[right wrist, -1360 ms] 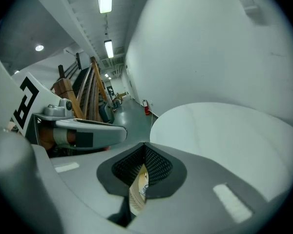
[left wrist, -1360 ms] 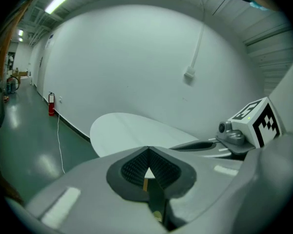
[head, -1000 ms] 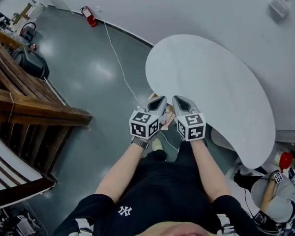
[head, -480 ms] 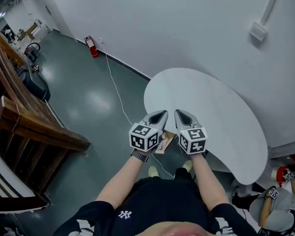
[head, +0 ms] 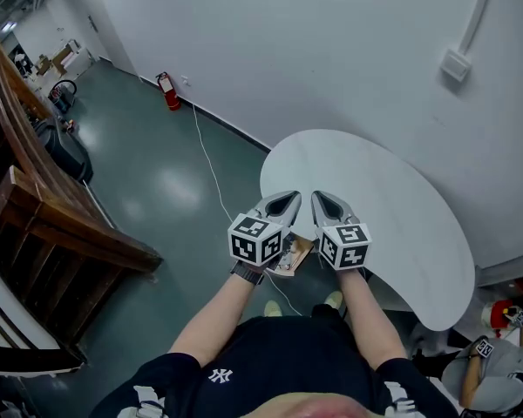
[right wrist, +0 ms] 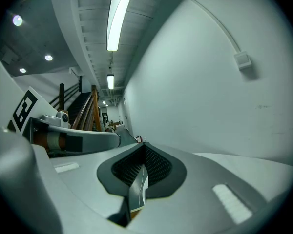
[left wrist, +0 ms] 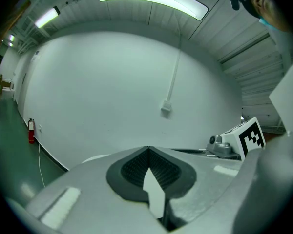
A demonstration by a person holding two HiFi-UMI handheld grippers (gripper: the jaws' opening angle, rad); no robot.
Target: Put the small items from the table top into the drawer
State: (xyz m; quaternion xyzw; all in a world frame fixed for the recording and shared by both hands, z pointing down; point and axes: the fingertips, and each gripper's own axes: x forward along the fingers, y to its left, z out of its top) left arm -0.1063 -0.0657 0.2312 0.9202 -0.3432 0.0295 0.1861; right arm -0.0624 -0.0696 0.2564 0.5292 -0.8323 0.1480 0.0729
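- Seen from above: a white, rounded table [head: 392, 207] against a pale wall, with no small items visible anywhere on its top.
- Just under the near edge of the table, between and below the two grippers, a glimpse of a wooden drawer [head: 297, 252], pulled out, with some small things inside; too small and too covered to name them.
- Judged from the bare top: collecting looks finished or very nearly so. Likely left to do: pushing the drawer shut, if that counts as part of the job.
- Left gripper [head: 284, 204]: held level just beside the right one, above the drawer and at the table's near edge. Jaws pressed together to a point in the left gripper view, dark ribbed pads meeting, nothing between them, touching nothing.
- Right gripper [head: 328, 204]: same height, pointing across the table toward the wall. Jaws likewise closed tip to tip in the right gripper view, with nothing clamped and nothing touched.
- Both grippers empty, apart from each other by a narrow gap, well above the floor.
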